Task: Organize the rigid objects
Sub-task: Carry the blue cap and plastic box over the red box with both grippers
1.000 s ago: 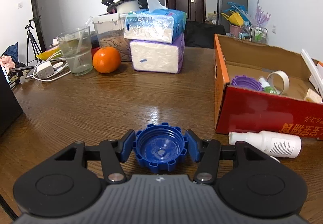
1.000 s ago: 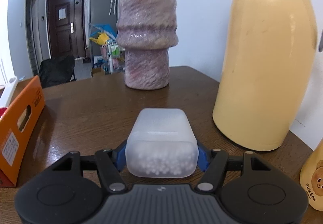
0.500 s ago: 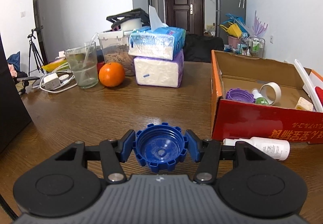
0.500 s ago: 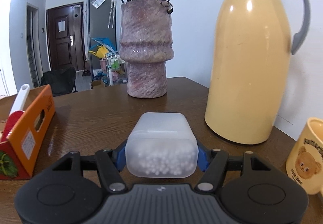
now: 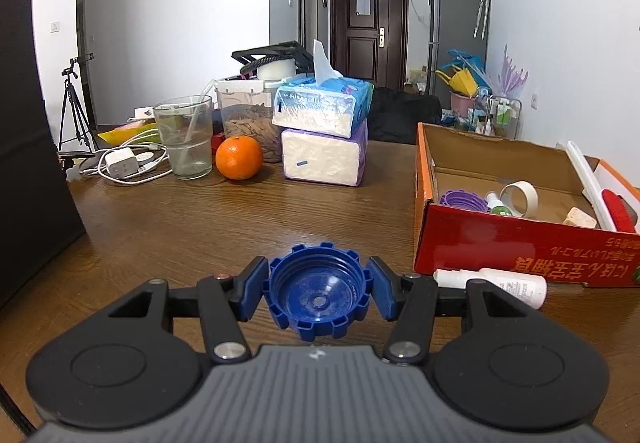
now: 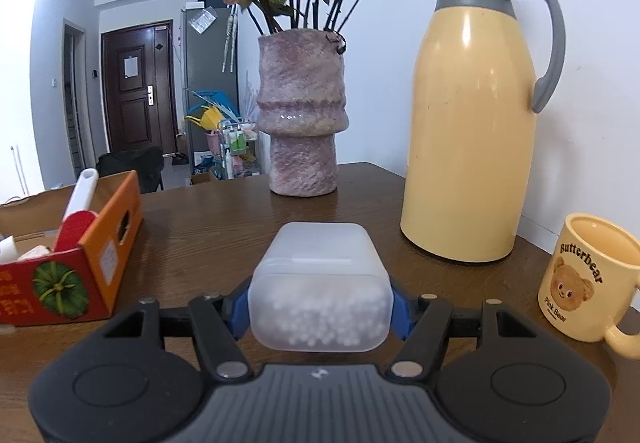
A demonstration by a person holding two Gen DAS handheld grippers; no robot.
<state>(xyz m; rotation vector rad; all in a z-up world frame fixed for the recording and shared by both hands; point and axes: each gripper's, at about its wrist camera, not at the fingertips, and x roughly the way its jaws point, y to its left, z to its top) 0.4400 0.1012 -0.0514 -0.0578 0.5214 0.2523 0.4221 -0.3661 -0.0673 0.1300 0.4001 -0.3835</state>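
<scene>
My left gripper (image 5: 318, 293) is shut on a blue ribbed bottle cap (image 5: 318, 297), held above the wooden table. The red cardboard box (image 5: 520, 243) lies ahead to the right, holding a purple lid (image 5: 464, 200), a tape roll (image 5: 519, 193) and other small items. A white spray bottle (image 5: 500, 283) lies on the table against the box front. My right gripper (image 6: 319, 307) is shut on a frosted plastic container of white beads (image 6: 319, 291). The box's orange end (image 6: 100, 243) shows at the left in the right wrist view.
An orange (image 5: 239, 157), a glass of water (image 5: 186, 135), stacked tissue packs (image 5: 324, 135) and a charger with cables (image 5: 120, 163) stand at the table's far left. A pink vase (image 6: 302, 119), a yellow thermos (image 6: 476, 123) and a bear mug (image 6: 588, 279) stand by the wall.
Both grippers have risen and drawn back with their loads. The box and spray bottle sit lower and farther in the left view; the mug and the vase's flowers have come into the right view.
</scene>
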